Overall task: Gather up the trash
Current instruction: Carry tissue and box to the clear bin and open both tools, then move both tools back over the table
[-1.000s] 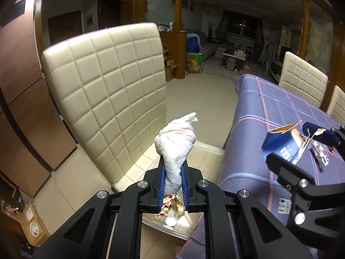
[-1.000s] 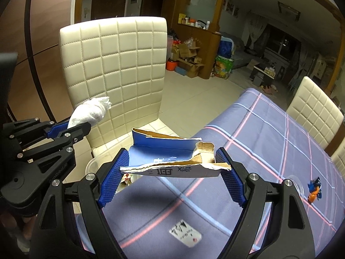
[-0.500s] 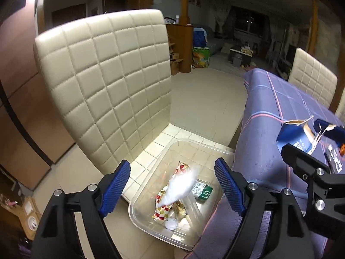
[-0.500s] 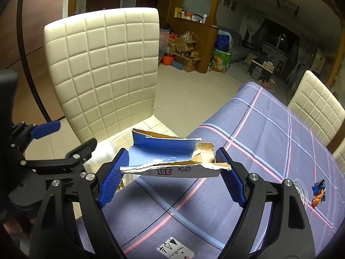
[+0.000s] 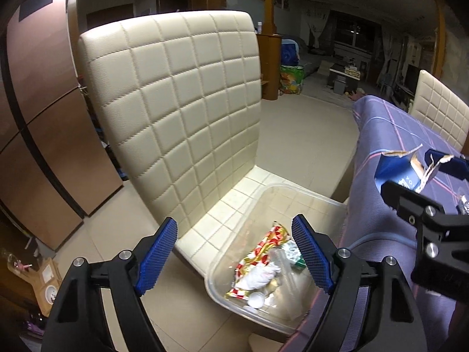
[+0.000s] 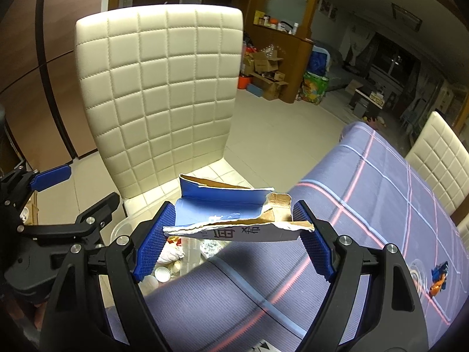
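Release of the crumpled white tissue (image 5: 259, 275) is complete: a second ago it was clamped upright between the left gripper's (image 5: 234, 253) pads; now the jaws stand wide apart with nothing between them, and the tissue lies inside the clear plastic bin (image 5: 296, 189). One item is therefore disposed of, and the left tool is free for the next pickup.

All positions below are relative to the bin, which sits on the seat of the cream quilted chair (image 5: 176, 102). The tissue rests on a red-and-white wrapper (image 5: 258, 253) inside it. The right gripper (image 6: 233, 234) holds the torn blue carton (image 6: 222, 205) clamped across its width between both pads, above the bin's table-side edge, not yet over the opening. Judged next step: carry the carton over the bin and let go.

The left wrist view shows the bin interior almost whole. The right wrist view shows only a corner of it beneath the carton, but reveals a small orange-and-blue scrap (image 6: 438, 275) on the purple tablecloth (image 6: 366, 205), well away from the bin.
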A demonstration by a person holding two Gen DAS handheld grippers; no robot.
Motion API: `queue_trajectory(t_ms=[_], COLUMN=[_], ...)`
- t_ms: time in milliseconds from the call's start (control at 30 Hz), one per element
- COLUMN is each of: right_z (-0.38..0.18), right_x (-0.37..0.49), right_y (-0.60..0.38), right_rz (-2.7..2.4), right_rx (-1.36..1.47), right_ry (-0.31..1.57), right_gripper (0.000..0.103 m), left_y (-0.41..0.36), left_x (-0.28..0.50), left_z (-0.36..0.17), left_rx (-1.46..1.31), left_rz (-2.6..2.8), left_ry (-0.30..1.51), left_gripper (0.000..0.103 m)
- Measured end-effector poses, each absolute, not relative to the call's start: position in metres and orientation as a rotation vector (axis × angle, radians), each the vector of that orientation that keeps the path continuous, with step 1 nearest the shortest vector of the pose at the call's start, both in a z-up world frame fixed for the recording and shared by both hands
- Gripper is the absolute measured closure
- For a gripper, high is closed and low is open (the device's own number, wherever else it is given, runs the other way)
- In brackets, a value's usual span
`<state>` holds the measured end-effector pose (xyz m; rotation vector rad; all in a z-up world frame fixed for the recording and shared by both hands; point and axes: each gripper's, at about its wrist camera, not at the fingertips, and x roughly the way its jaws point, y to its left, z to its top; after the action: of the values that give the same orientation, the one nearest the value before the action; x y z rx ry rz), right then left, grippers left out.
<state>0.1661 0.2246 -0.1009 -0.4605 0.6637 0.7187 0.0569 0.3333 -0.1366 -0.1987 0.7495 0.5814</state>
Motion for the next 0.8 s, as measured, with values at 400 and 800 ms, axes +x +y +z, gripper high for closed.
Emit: queue_trajectory(t_ms=[400, 800], right_z=[-0.088, -0.084], right_x=[0.172, 0.168], right_y=[0.237, 0.173], right_rz=[0.741, 0.661], right_rx=[-0.393, -0.346], right_ry=[0.666, 0.684], right_gripper=[0.01, 0.01], left_y=[0.34, 0.286], left_x=[0.045, 0.054], left_z=[-0.136, -0.113], left_rx=[-0.215, -0.156], left_rz=[0.612, 0.495], left_ry=[0.753, 0.723], left_gripper=[0.024, 0.024])
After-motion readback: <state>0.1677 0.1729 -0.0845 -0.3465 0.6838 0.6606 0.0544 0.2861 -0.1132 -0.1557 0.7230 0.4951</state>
